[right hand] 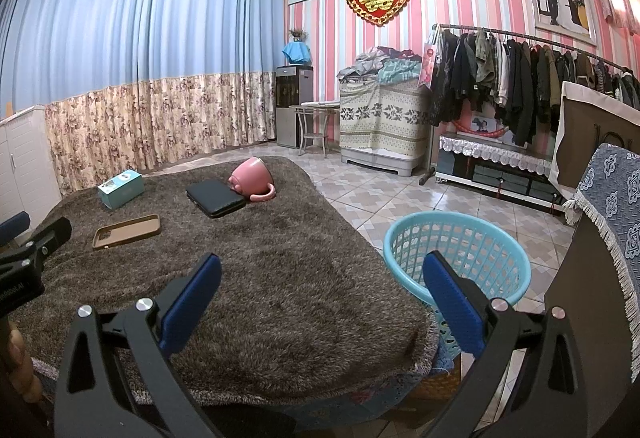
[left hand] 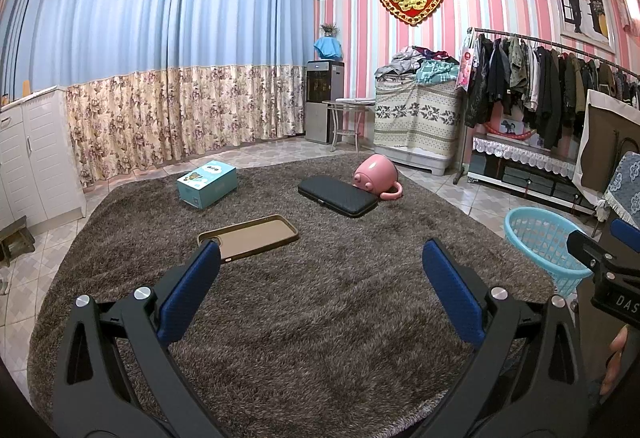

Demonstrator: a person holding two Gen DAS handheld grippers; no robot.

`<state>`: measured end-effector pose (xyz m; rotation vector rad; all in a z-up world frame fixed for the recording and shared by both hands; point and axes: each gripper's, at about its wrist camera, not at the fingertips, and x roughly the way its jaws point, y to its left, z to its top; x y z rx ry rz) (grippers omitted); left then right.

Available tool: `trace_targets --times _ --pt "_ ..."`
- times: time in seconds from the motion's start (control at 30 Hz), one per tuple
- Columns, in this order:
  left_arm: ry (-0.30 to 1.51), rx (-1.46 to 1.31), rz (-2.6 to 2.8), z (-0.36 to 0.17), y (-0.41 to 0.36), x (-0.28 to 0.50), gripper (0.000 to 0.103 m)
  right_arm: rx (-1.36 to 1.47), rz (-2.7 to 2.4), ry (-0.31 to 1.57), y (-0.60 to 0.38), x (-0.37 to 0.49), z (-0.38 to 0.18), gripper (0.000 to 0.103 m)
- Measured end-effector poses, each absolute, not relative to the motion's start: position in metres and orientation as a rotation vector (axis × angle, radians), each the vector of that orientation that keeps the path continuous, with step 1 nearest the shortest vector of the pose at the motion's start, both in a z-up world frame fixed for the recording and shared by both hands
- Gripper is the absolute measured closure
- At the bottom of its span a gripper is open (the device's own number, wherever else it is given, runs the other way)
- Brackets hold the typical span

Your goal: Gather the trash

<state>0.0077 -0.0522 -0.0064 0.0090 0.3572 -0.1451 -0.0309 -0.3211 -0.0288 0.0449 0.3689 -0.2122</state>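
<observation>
On a brown shaggy rug [left hand: 304, 302] lie a tan phone case [left hand: 249, 236], a teal box [left hand: 207, 183], a black flat case [left hand: 338, 195] and a pink mug [left hand: 376, 170] tipped on its side. The same items show in the right wrist view: phone case [right hand: 127, 231], box [right hand: 121, 188], black case [right hand: 215, 197], mug [right hand: 251, 179]. A light blue mesh basket [right hand: 472, 234] stands on the tiles at the rug's right edge, also in the left wrist view [left hand: 532, 226]. My left gripper [left hand: 320, 258] is open and empty above the rug, near the phone case. My right gripper [right hand: 320, 270] is open and empty, its right finger over the basket.
A white cabinet [left hand: 36, 154] stands at the left. A cloth-covered stack [left hand: 414, 114], a water dispenser [left hand: 324, 100], a small table [left hand: 348, 118] and a clothes rack [left hand: 540, 78] line the far wall. A cloth-draped piece of furniture [right hand: 608, 198] stands at the right.
</observation>
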Motion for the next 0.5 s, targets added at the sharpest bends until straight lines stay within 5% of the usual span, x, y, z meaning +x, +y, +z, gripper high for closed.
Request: trace_targets --times 0.5 --pt "0.36 0.011 -0.146 -0.0062 -0.0517 0.0078 0.005 0.046 -0.213 0.367 -0.321 -0.031 -0.0289 0.004"
